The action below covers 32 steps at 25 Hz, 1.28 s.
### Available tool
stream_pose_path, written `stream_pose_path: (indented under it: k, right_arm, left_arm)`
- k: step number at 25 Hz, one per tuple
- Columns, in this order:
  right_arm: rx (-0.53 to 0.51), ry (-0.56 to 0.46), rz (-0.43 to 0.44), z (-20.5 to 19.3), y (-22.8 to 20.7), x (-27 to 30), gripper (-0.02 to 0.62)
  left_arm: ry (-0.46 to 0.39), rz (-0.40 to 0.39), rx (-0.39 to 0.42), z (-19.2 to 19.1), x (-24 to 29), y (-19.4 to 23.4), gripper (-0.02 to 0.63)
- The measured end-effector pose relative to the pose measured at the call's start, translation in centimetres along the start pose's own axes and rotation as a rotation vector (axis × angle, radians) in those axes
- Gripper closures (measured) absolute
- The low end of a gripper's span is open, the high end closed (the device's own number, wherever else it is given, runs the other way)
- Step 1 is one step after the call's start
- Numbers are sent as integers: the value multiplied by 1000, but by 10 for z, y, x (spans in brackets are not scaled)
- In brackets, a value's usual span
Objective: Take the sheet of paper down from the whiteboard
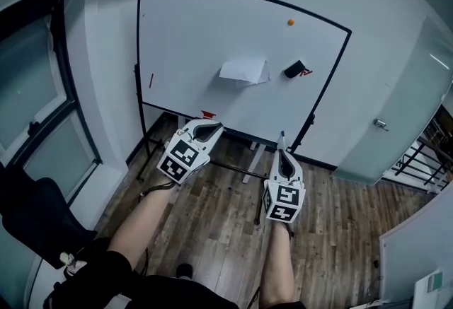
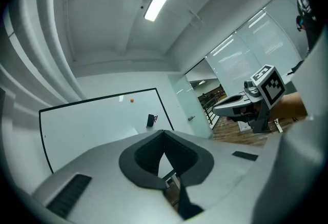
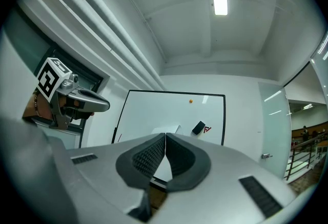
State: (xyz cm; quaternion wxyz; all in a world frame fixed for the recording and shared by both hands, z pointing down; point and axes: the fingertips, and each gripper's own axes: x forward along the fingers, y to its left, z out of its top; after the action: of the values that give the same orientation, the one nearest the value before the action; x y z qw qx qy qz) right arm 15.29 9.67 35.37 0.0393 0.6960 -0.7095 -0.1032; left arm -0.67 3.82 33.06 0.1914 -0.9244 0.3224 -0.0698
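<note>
**White paper sheet [image 1: 244,71] up on the board, both tongs clenched on nothing**

The sheet hangs low on the black-framed white whiteboard [image 1: 184,32], about midway across it, and its lower right corner curls off the surface. Just to its right sits a black rectangular eraser [image 1: 294,69] with a few red marks beside it. A small round orange magnet [image 1: 290,21] sticks higher up, towards the board's top right corner. A short red stroke [image 1: 151,80] shows near the board's left edge.

You hold your left gripper [image 1: 207,129] and your right gripper [image 1: 283,152] out in front of you, side by side, both aimed at the board and well apart from it. In the head view they lie below the sheet, over the brown wood-plank floor [image 1: 226,230].

The left gripper view shows its dark pads pressed together at the tip with nothing between them. The right gripper view shows the same: ribbed pads meeting in a single line, empty. There the sheet shows just above the closed tip, on the board beyond.

Neither tool touches the paper or the whiteboard.
</note>
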Motion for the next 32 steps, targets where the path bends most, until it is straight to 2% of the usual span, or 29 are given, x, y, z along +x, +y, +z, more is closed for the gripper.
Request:
stream_pose_path:
  k: [14,32]
  right_arm:
    - [-10,9,-15,-7,9,66,571]
    - [-29,10,-40,-12,21,109,571]
  left_arm:
    - [-6,-15,4,-25,36,53,585]
    - [-22,-61,15,-40,60,80,584]
